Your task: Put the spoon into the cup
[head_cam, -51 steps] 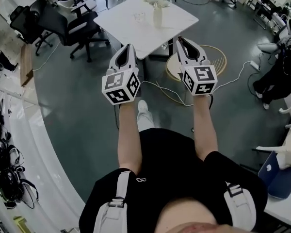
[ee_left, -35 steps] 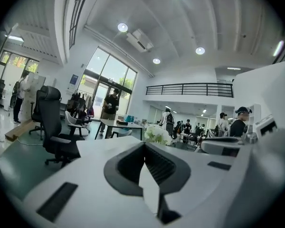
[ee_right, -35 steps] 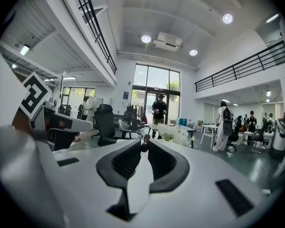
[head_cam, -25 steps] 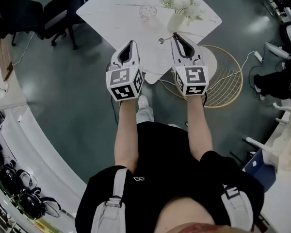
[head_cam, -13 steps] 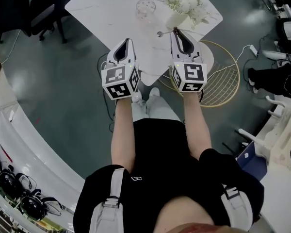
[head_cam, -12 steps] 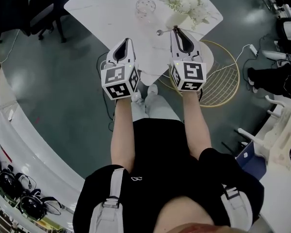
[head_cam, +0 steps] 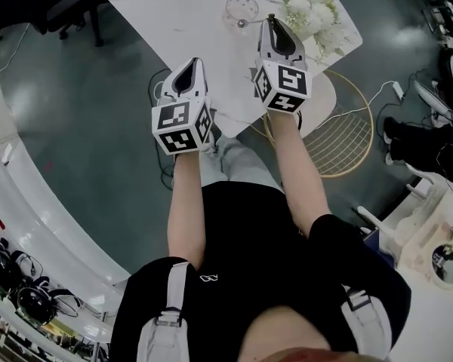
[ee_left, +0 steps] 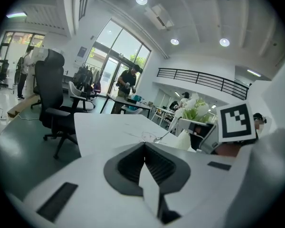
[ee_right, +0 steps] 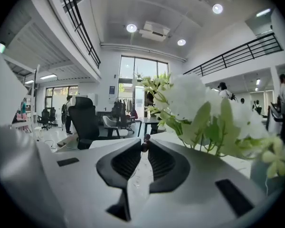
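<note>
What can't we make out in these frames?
- Right gripper view: cup not seen, likely behind the right gripper's own jaws.
- Left gripper view: whether the spoon is over the cup's rim; both too small, glass faint.
- Head view: table's far side cut off by the top edge.

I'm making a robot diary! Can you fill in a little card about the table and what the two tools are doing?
Table: white marble table
Cup: clear glass cup, standing on the table
Spoon: small metal spoon, by the cup's rim, not inside yet
Right tool: shut on the spoon
Left tool: shut, empty
Also there: white flowers in a white vase
</note>
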The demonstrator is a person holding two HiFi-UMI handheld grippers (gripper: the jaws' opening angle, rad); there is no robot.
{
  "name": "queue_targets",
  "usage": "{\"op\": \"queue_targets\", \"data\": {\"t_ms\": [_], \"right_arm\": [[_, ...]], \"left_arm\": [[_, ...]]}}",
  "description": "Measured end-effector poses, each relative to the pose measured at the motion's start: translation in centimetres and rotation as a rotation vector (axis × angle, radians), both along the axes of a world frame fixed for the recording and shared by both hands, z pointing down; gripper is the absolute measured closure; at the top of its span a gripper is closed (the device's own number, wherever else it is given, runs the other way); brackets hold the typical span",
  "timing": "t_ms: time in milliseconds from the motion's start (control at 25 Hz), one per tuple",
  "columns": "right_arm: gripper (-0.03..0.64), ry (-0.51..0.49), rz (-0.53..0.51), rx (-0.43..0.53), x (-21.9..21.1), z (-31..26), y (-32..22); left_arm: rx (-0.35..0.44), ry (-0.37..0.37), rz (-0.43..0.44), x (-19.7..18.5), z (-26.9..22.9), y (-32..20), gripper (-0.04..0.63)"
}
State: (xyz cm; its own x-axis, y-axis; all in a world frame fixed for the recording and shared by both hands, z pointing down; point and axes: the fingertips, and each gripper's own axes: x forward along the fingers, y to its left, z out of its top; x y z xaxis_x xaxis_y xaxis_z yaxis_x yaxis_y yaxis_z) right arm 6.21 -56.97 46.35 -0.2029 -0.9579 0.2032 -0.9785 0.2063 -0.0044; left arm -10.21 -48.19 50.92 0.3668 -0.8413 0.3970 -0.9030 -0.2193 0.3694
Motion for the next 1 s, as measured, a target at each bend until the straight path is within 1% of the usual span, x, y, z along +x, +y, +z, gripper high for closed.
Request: {"op": "queue_targets", "data": {"t_ms": [160, 240, 440, 560, 720, 840, 1000], "right_arm": [[0.565, 0.003, 0.006, -0.006, 0.0, 0.6, -2.5], [0.565, 0.0, 0.014, -0.024, 0.4, 1.3, -3.7], [0.565, 0.042, -0.012, -0.111, -0.1, 4.7, -5.4], [0.565, 0.038, -0.014, -0.161, -0.2, 6.5, -5.9], [0.563, 0.025, -0.018, -0.22, 0.9, 8.4, -7.1], [0.563, -0.001, -0.005, -0.253, 0.6, 8.8, -6.4], [0.558, -0.021, -0.011, -0.285, -3.7, 9.2, -2.3]], "left_arm": [[-0.018, -0.006, -0.01, 0.0, 0.7, -0.1, 0.579], [-0.02, -0.007, -0.016, -0.1, 0.7, -0.2, 0.578], [-0.027, -0.008, -0.031, -0.7, 1.0, -0.1, 0.579], [-0.029, -0.011, -0.042, -1.2, 1.1, 0.0, 0.578], [-0.035, -0.014, -0.059, -0.9, 1.2, -0.7, 0.578], [-0.024, -0.014, -0.066, -1.7, 0.7, -0.2, 0.578], [0.012, -0.004, -0.062, -5.8, -0.4, 3.3, 0.578]]}}
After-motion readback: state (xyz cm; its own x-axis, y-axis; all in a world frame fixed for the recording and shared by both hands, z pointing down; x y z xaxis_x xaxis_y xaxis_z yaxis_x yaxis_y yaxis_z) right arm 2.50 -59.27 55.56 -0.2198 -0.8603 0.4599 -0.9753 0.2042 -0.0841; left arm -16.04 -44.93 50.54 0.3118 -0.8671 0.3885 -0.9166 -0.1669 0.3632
